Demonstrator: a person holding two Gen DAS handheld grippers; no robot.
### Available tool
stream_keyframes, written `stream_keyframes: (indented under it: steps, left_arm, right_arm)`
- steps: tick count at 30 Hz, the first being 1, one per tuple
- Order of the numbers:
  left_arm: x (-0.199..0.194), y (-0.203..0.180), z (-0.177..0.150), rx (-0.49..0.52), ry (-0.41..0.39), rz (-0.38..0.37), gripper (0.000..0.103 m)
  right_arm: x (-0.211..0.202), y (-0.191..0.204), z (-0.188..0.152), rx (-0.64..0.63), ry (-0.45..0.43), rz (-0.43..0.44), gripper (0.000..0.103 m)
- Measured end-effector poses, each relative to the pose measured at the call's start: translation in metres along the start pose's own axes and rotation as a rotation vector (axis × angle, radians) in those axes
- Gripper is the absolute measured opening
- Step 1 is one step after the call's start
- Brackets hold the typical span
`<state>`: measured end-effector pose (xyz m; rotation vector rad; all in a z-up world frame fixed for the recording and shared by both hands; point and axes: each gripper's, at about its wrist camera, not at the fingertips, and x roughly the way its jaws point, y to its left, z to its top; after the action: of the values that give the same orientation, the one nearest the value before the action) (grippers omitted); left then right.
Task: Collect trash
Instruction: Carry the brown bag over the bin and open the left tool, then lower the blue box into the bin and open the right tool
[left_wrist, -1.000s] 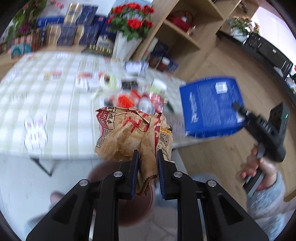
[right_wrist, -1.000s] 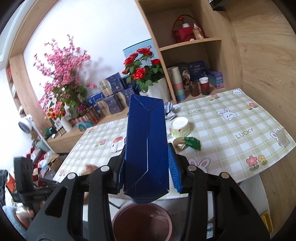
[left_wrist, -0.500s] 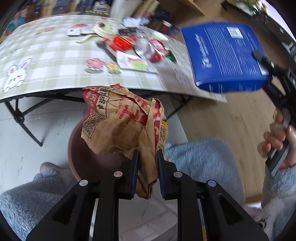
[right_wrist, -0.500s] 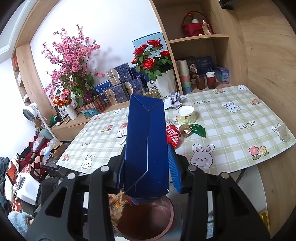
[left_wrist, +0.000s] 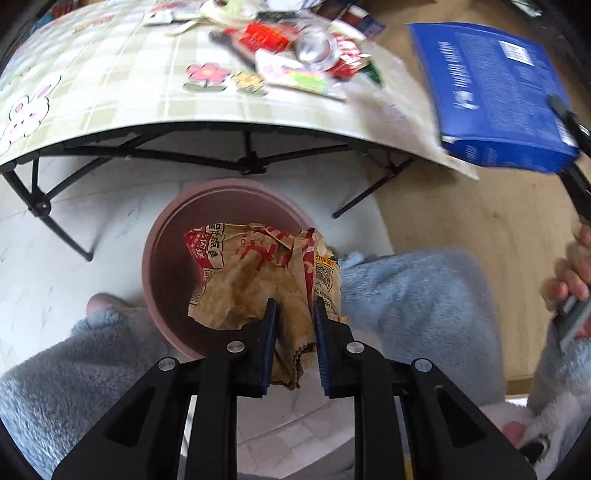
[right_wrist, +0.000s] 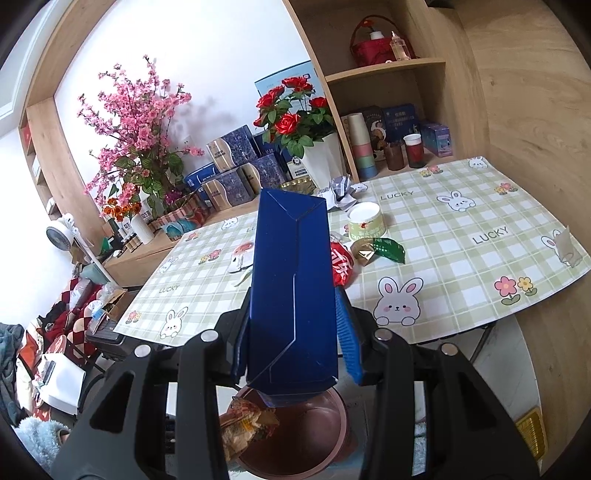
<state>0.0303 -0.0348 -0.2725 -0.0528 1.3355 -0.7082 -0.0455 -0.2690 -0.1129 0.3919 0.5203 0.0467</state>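
The left gripper (left_wrist: 294, 314) pinches a crumpled brown paper bag (left_wrist: 258, 273) with red print. Its bottom corner hides between the jaws. The bag hangs over the pink bin (left_wrist: 162, 236), from the middle toward 3 o'clock. The right gripper (right_wrist: 291, 332) squeezes a tall blue box (right_wrist: 291, 280), which hides part of the table (right_wrist: 461, 236) at 12 o'clock. More wrappers (left_wrist: 295, 51) at 12 o'clock look blurry.

Paper bag (left_wrist: 255, 273) above bin (left_wrist: 166, 258)
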Motion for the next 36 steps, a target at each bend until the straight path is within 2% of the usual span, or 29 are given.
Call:
stream_keyframes:
  steps: [3,6,8,10,12,13,17,19,21,23,25,29,32,36]
  left_arm:
    - [0.014,0.003,0.01,-0.025,0.029,-0.012,0.019]
    - [0.032,-0.005,0.02,0.014,0.057,0.019,0.022]
    - [0.038,-0.016,0.028,0.05,0.039,0.046,0.031]
    - [0.036,-0.021,0.032,0.045,0.013,0.018,0.055]
    - [0.024,-0.024,0.036,0.028,-0.041,-0.024,0.071]
    - [0.017,-0.026,0.037,0.023,-0.07,-0.038,0.075]
    - [-0.033,-0.02,0.042,-0.043,-0.236,-0.057,0.08]
    - [-0.06,-0.016,0.039,-0.065,-0.333,-0.022,0.089]
    - [-0.087,-0.01,0.033,-0.079,-0.434,0.014,0.092]
    - [-0.109,0.0,0.028,-0.096,-0.5,0.055,0.095]
    - [-0.126,0.01,0.021,-0.119,-0.549,0.136,0.096]
    - [-0.146,0.027,0.009,-0.149,-0.615,0.249,0.097]
    - [-0.15,0.035,0.0,-0.161,-0.649,0.298,0.097]
    - [-0.149,0.04,-0.01,-0.142,-0.638,0.344,0.097]
  right_arm:
    - [0.0,-0.006,-0.002,0.014,0.002,-0.01,0.043]
    - [0.0,-0.013,-0.004,0.034,0.006,-0.018,0.043]
    - [0.0,-0.016,-0.004,0.043,0.012,-0.019,0.043]
    - [-0.002,-0.016,-0.004,0.034,0.013,-0.028,0.043]
    - [-0.004,-0.016,-0.003,0.019,0.017,-0.038,0.043]
    - [-0.005,-0.016,-0.004,0.015,0.02,-0.038,0.043]
    - [0.0,-0.012,-0.01,-0.009,0.049,-0.034,0.043]
    - [0.006,-0.01,-0.017,-0.015,0.075,-0.034,0.043]
    - [0.012,-0.007,-0.022,-0.023,0.103,-0.03,0.043]
    - [0.017,-0.001,-0.027,-0.038,0.125,-0.025,0.043]
    - [0.024,0.005,-0.033,-0.057,0.15,-0.02,0.043]
    - [0.038,0.019,-0.046,-0.09,0.201,-0.007,0.043]
    - [0.051,0.03,-0.059,-0.122,0.252,0.004,0.043]
    - [0.068,0.04,-0.075,-0.15,0.313,0.018,0.043]
